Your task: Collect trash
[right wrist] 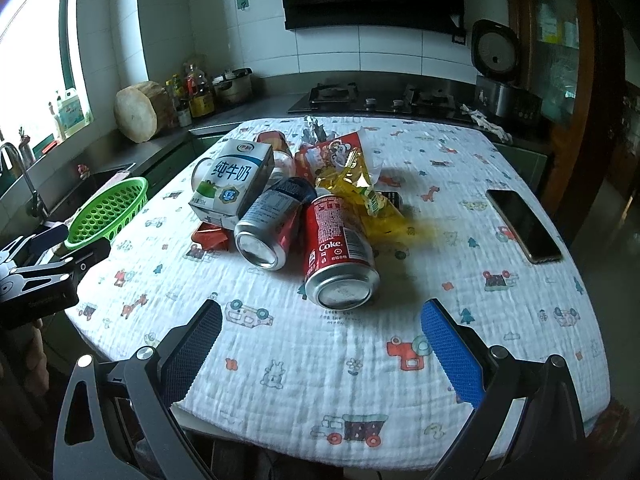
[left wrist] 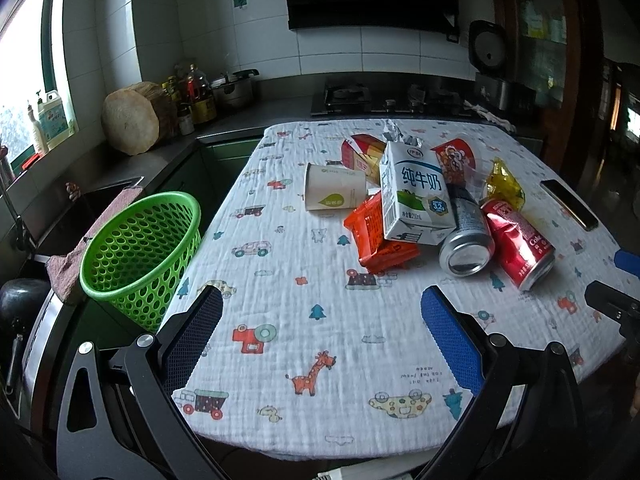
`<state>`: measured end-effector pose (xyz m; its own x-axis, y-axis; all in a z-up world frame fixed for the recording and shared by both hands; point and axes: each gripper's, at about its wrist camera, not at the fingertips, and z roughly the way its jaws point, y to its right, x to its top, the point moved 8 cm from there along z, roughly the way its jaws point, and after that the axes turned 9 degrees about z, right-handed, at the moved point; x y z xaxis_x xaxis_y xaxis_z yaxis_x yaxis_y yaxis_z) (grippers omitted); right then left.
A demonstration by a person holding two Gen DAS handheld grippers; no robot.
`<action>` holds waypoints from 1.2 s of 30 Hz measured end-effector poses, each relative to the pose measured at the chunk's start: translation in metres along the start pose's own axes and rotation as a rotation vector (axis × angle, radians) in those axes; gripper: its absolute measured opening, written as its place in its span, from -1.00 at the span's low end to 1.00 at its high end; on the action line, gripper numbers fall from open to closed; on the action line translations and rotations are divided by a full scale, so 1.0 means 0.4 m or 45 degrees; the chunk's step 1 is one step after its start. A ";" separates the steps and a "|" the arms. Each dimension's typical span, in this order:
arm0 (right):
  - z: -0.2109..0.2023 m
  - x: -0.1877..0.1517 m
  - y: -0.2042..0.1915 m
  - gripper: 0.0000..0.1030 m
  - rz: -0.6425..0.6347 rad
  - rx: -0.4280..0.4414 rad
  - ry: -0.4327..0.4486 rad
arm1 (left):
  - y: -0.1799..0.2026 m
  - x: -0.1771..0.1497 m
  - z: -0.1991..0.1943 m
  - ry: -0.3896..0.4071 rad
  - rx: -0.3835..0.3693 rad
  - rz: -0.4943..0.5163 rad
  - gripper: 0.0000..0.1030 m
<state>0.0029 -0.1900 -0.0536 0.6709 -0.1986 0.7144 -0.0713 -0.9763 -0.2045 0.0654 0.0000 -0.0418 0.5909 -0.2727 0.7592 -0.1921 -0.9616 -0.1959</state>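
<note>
the trash sits heaped mid-table on the printed cloth [right wrist: 360, 360]: a red coke can [right wrist: 340, 248] on its side, touching a silver can [right wrist: 268, 224], with a milk carton [right wrist: 232, 184] leaning behind and a yellow wrapper [right wrist: 360, 188] beside them. a phone [right wrist: 524, 226] lies well apart. right gripper [right wrist: 320, 344] and left gripper [left wrist: 320, 332] hover apart-fingered, holding nothing. the green basket [left wrist: 140, 248] at the table's left edge looks empty.

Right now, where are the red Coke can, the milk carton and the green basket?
red Coke can [right wrist: 340, 240]: right wrist view, on its printed side.
milk carton [left wrist: 412, 192]: left wrist view, on its front face.
green basket [left wrist: 136, 248]: left wrist view, on its perforated inner wall.
</note>
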 end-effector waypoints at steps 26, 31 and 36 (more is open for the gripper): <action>0.034 0.015 -0.011 0.88 -0.008 0.016 -0.010 | -0.008 0.016 0.022 -0.012 0.010 -0.006 0.90; 0.043 0.026 -0.003 0.88 -0.003 0.013 -0.007 | -0.011 0.019 0.035 -0.023 0.002 -0.010 0.90; 0.057 0.040 0.013 0.87 -0.013 0.000 -0.008 | -0.010 0.028 0.045 -0.028 0.003 -0.007 0.90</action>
<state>0.0302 -0.1965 -0.0586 0.6761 -0.1878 0.7125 -0.0639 -0.9783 -0.1972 0.0869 0.0003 -0.0439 0.6092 -0.2681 0.7463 -0.1872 -0.9631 -0.1931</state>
